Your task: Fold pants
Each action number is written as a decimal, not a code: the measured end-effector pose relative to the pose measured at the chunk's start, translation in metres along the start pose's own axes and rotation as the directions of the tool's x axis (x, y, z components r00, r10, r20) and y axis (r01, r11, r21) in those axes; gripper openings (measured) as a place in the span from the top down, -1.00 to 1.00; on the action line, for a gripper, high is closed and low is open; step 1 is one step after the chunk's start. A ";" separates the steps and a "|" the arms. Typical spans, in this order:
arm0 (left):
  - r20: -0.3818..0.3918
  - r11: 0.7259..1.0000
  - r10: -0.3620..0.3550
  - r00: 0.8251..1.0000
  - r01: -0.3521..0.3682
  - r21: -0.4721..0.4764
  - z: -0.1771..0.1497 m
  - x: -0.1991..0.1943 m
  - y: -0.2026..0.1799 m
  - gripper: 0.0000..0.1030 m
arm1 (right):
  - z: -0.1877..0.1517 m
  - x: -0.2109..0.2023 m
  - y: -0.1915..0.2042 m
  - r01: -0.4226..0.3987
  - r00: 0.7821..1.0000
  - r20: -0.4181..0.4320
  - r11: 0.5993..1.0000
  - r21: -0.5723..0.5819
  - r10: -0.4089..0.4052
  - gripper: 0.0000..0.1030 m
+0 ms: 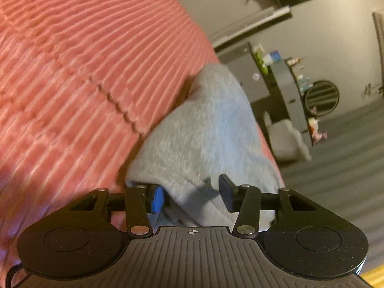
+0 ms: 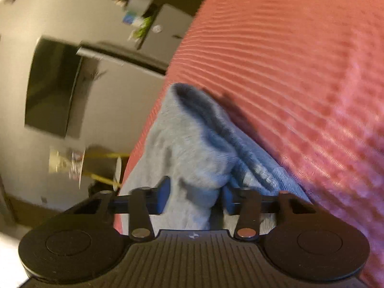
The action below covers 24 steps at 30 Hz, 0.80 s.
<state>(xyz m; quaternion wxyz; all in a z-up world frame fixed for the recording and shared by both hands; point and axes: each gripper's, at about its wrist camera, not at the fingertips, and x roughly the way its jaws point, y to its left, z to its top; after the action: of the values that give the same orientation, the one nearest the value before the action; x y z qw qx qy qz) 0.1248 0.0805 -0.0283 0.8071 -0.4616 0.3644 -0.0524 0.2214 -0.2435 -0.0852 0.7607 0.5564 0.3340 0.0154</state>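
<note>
We hold the left gripper (image 1: pixel 192 195) low in the frame, its blue-padded fingers (image 1: pixel 157 199) pinching a thick bunch of the grey pants (image 1: pixel 199 129); the jaws stand fairly wide, but cloth fills the gap between them. In the other view our right gripper (image 2: pixel 194 196) does the same, clamped on a gathered wad near what looks like the ribbed waistband (image 2: pixel 261 172), just right of centre. From both claws the pants run up toward mid-frame and lie along the edge of the ribbed pink bedspread (image 1: pixel 72 72), with the bare floor (image 1: pixel 336 156) dropping away at the right of the left view. Both views are blurred.

The risks, as we judge them: each grip is a bunch, not a clean edge, so layers may slip unevenly and the fold come out crooked. The garment sits at the very brink of the bed, and any slack let go could slide off. The plush cover may also drag and wrinkle the cloth.
</note>
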 end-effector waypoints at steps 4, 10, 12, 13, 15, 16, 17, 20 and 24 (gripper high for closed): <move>0.055 0.999 -0.030 0.998 0.028 0.042 -0.001 -0.014 0.002 0.67 | -0.002 -0.002 0.007 -0.001 1.000 0.003 0.999 -0.038 0.001 0.60; 0.091 0.993 0.013 0.996 -0.024 0.118 -0.016 -0.038 0.003 0.68 | -0.013 -0.033 0.002 -0.021 0.999 0.036 0.996 -0.088 0.024 0.60; 0.077 0.985 0.065 0.995 -0.076 0.152 -0.015 -0.032 0.003 0.67 | -0.020 -0.021 0.002 0.078 0.996 0.060 0.969 -0.234 -0.066 0.64; 0.082 0.977 0.091 0.992 -0.105 0.185 -0.017 -0.029 0.000 0.59 | -0.024 -0.013 0.002 0.106 0.993 0.083 0.946 -0.308 -0.084 0.64; 0.104 0.953 0.143 0.984 -0.165 0.254 -0.022 -0.027 -0.006 0.48 | -0.033 -0.005 0.010 0.139 0.987 0.131 0.879 -0.456 -0.089 0.62; 0.108 0.947 0.155 0.982 -0.179 0.268 -0.023 -0.028 -0.008 0.45 | -0.038 -0.003 0.017 0.164 0.984 0.145 0.840 -0.518 -0.103 0.58; 0.108 0.943 0.165 0.980 -0.189 0.273 -0.024 -0.029 -0.009 0.42 | -0.043 -0.004 0.024 0.181 0.982 0.148 0.808 -0.561 -0.117 0.57; 0.098 0.941 0.180 0.979 -0.201 0.271 -0.022 -0.029 -0.008 0.27 | -0.050 -0.014 0.036 0.207 0.978 0.149 0.742 -0.638 -0.144 0.54; 0.114 0.932 0.197 0.974 -0.222 0.286 -0.025 -0.029 -0.008 0.22 | -0.060 -0.021 0.038 0.231 0.973 0.172 0.675 -0.701 -0.155 0.53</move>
<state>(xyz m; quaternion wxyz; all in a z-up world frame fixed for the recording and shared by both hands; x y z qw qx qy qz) 0.0898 0.0698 -0.0141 0.8827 -0.2953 0.3656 -0.0006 0.1867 -0.1867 -0.0516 0.9297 0.1781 0.3204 0.0363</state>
